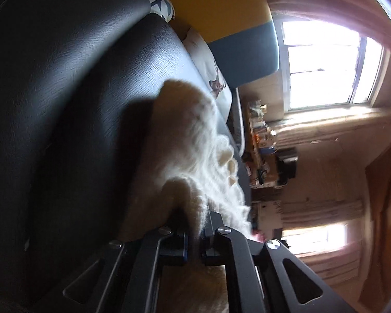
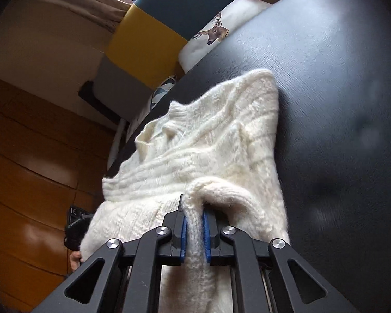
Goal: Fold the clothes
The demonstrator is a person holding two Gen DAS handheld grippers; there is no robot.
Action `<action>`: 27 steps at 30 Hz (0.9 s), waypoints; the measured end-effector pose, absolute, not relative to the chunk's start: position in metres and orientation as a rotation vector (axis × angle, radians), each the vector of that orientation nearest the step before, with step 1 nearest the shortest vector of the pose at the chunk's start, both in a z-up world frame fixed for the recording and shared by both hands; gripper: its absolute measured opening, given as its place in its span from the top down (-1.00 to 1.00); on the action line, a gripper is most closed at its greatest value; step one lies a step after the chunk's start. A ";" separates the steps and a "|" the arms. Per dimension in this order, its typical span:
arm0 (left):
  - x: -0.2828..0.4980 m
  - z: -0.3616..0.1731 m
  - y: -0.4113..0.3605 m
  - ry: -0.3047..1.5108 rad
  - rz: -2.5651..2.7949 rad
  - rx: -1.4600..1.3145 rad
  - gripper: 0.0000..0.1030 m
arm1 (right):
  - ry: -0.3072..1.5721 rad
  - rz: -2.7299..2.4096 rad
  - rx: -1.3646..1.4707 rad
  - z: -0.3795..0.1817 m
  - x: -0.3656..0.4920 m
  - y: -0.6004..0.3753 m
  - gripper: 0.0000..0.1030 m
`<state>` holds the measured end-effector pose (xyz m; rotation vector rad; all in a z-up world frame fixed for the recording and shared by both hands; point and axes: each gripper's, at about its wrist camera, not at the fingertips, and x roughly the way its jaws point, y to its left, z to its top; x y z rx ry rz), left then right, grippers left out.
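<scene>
Both claws, left and right, pinched the white sweater, mid-fold.
Next, I judged, carry both held edges over together onto the black surface.

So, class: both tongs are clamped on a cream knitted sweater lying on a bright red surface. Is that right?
Not quite. The surface is dark, nearly black, not red, as the right wrist view shows. Both the right tongs and left tongs are clamped on the cream knitted sweater.

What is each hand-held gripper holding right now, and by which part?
Both are shut on the cream cable-knit sweater: the right hand-held gripper pinches a ribbed edge fold, the left hand-held gripper a fuzzy edge.
</scene>
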<state>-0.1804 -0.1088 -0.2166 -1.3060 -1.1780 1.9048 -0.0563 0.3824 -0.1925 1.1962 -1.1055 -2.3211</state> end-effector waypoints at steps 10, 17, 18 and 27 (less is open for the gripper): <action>-0.065 -0.210 -0.132 -1.122 1.927 -1.372 0.90 | -1.224 -2.221 1.110 -0.186 0.030 0.384 0.67; -0.035 -0.194 -0.148 -1.176 1.870 -1.257 0.83 | -1.220 -2.186 1.051 -0.160 0.071 0.383 -0.14; -0.031 -0.192 -0.150 -1.177 1.864 -1.234 0.72 | -1.217 -2.176 1.047 -0.159 0.075 0.381 -0.16; -0.016 -0.186 -0.145 -1.014 1.916 -1.181 0.48 | -1.018 -2.105 1.175 -0.165 0.068 0.342 -0.27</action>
